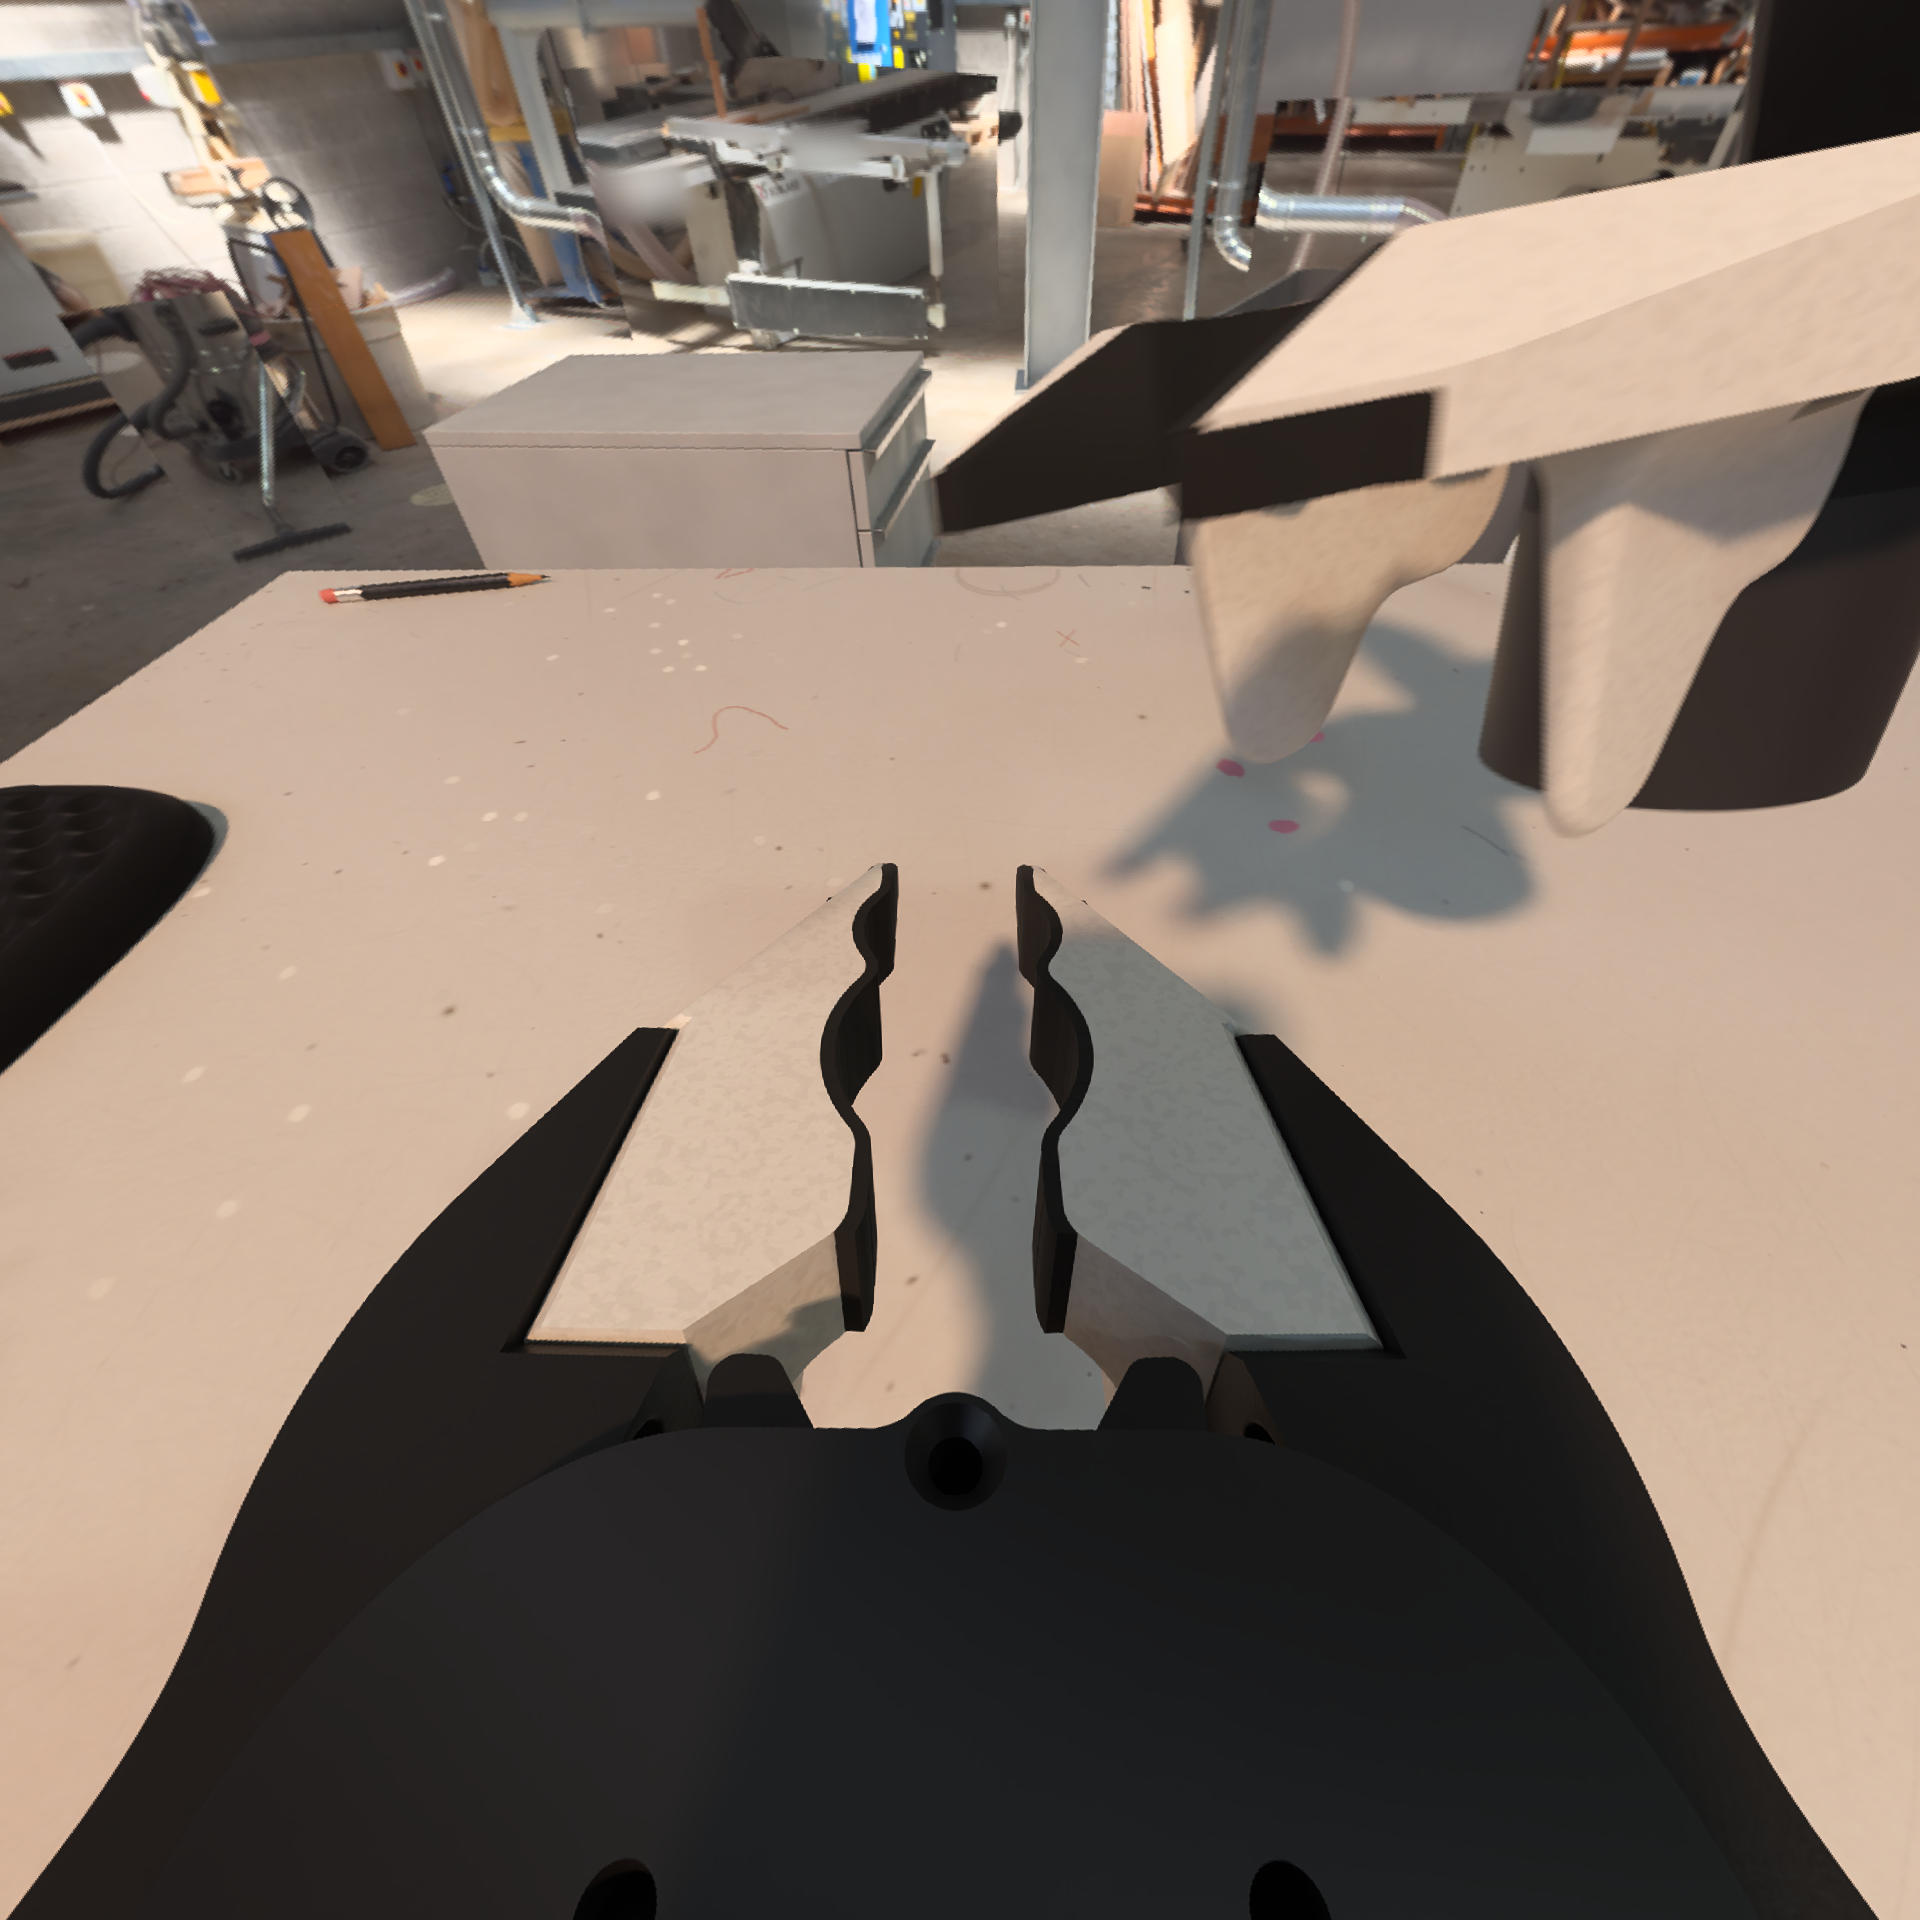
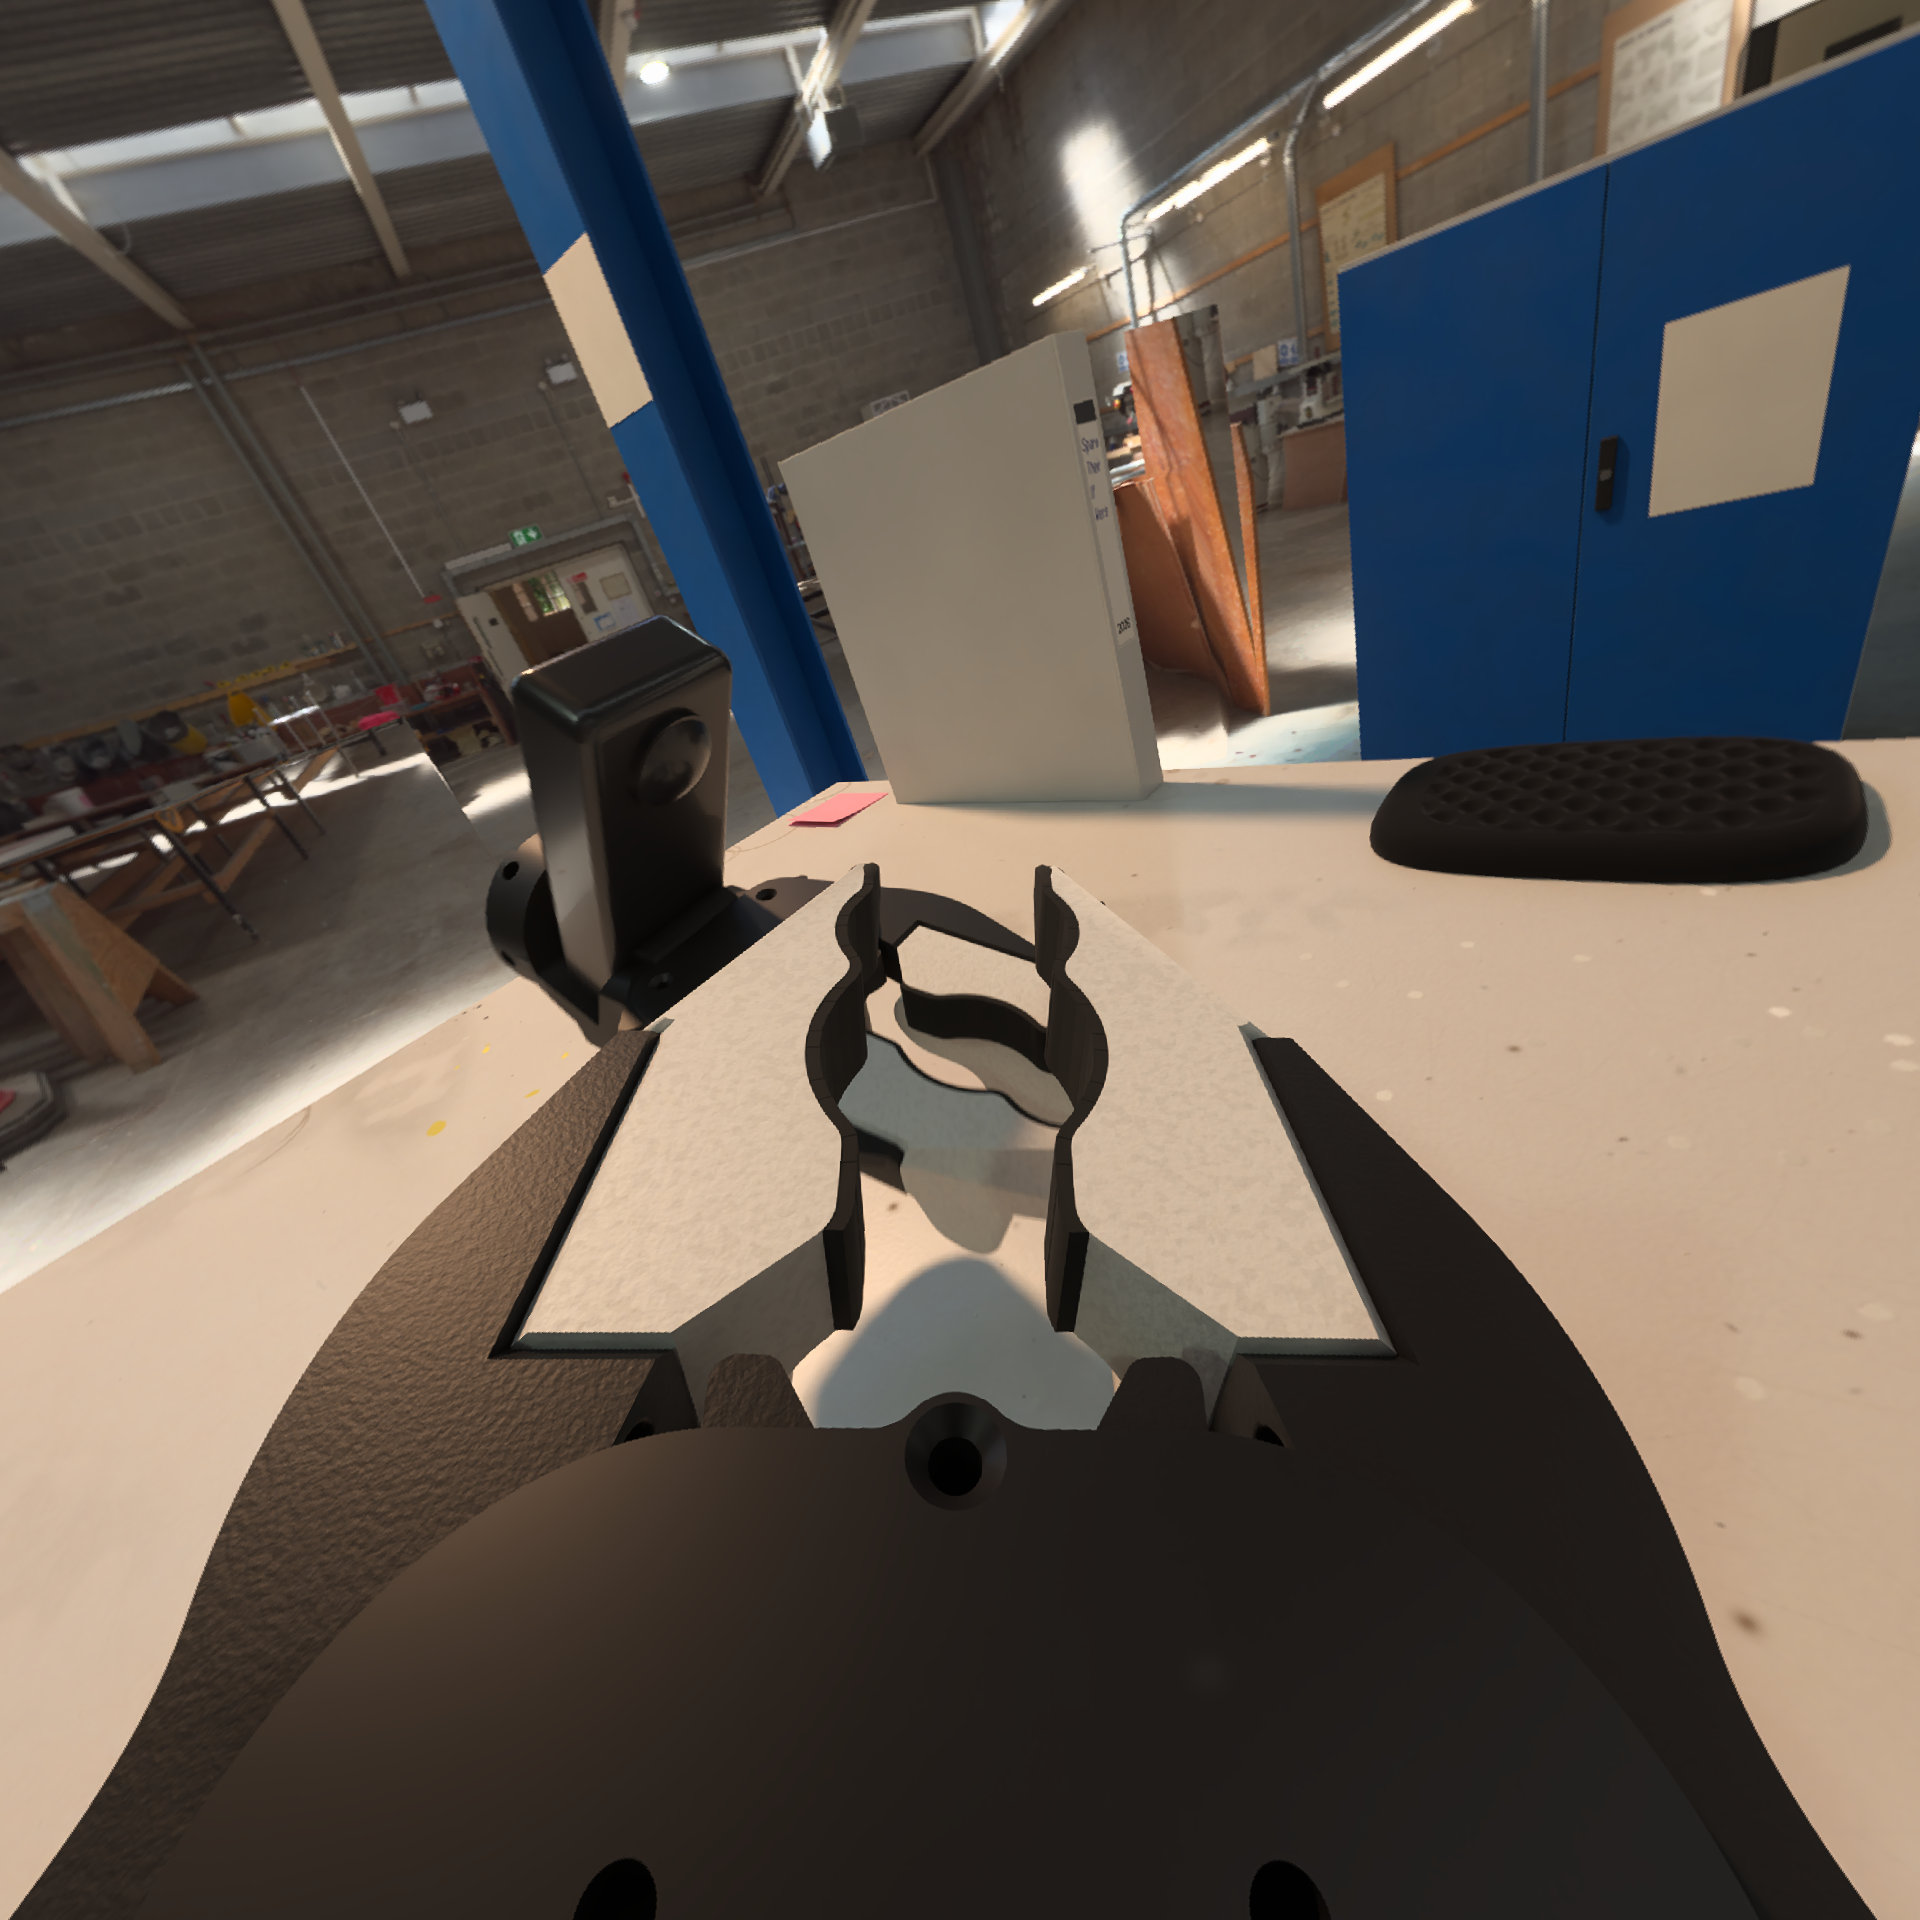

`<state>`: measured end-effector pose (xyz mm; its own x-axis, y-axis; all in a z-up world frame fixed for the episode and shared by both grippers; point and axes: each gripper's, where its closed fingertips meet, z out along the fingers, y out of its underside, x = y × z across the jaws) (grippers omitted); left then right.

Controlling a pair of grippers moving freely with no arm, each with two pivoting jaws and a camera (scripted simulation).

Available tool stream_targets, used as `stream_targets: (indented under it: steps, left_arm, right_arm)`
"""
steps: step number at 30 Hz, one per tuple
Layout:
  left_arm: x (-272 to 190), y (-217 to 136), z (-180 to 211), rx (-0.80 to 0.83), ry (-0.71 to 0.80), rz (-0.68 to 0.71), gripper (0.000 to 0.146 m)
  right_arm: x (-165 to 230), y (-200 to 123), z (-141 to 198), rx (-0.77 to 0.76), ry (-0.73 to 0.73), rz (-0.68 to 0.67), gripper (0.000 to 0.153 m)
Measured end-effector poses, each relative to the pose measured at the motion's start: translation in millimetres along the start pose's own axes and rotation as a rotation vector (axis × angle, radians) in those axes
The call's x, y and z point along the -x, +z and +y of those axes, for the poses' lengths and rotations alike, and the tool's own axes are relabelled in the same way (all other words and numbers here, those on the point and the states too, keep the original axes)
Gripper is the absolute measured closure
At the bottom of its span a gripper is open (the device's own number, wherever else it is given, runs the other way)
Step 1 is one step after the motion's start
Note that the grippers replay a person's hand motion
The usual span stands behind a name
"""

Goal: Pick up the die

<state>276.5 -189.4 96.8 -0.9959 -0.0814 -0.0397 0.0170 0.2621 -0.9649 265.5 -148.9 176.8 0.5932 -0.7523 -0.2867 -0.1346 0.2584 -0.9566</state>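
Observation:
I see no die clearly in either view. A few pink dots [image 1: 1283,826] lie on the table under the right gripper, in its shadow; I cannot tell if they belong to a die. My left gripper [image 1: 956,883] is low over the beige table [image 1: 520,935], its jaws a little apart with nothing between them. My right gripper [image 1: 1423,774] hangs ahead and to the right, fingers pointing down and spread, tips just above the table. In the right wrist view, the right gripper [image 2: 954,883] is open and empty. The left gripper's black body [image 2: 623,810] shows just beyond it.
A pencil [image 1: 431,589] lies near the table's far edge. A black mesh pad [image 1: 83,894] sits at the left edge and also shows in the right wrist view [image 2: 1621,810]. A white binder [image 2: 977,592] stands upright beside a pink note [image 2: 836,808].

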Motion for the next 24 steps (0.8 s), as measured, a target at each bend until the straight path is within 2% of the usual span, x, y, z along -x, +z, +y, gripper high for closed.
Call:
stream_targets:
  steps: [4, 7, 10, 13, 15, 18, 24]
  left_arm:
    - [19, -12, -3, -0.009, -0.026, -0.048, 0.123]
    - [38, -23, -4, -0.011, -0.034, -0.097, 0.123]
    - [59, -35, -2, -0.007, -0.027, -0.159, 0.123]
    - [78, -47, 5, 0.019, -0.029, -0.204, 0.124]
    - [89, -54, 12, 0.039, -0.031, -0.226, 0.124]
    - [99, -61, 21, 0.069, -0.047, -0.235, 0.124]
    - [102, -62, 28, 0.072, -0.084, -0.208, 0.124]
  right_arm:
    - [-5, -21, -14, -0.002, -0.09, -0.016, 0.121]
    - [-30, -38, -19, 0.035, -0.176, 0.029, 0.121]
    - [-72, -42, -5, 0.156, -0.198, 0.087, 0.12]
    - [-111, -31, 30, 0.341, -0.209, 0.084, 0.12]
    - [-128, -18, 59, 0.481, -0.218, 0.039, 0.117]
    - [-132, 5, 97, 0.668, -0.194, -0.106, 0.11]
    - [-101, 40, 118, 0.725, -0.447, -0.391, 0.111]
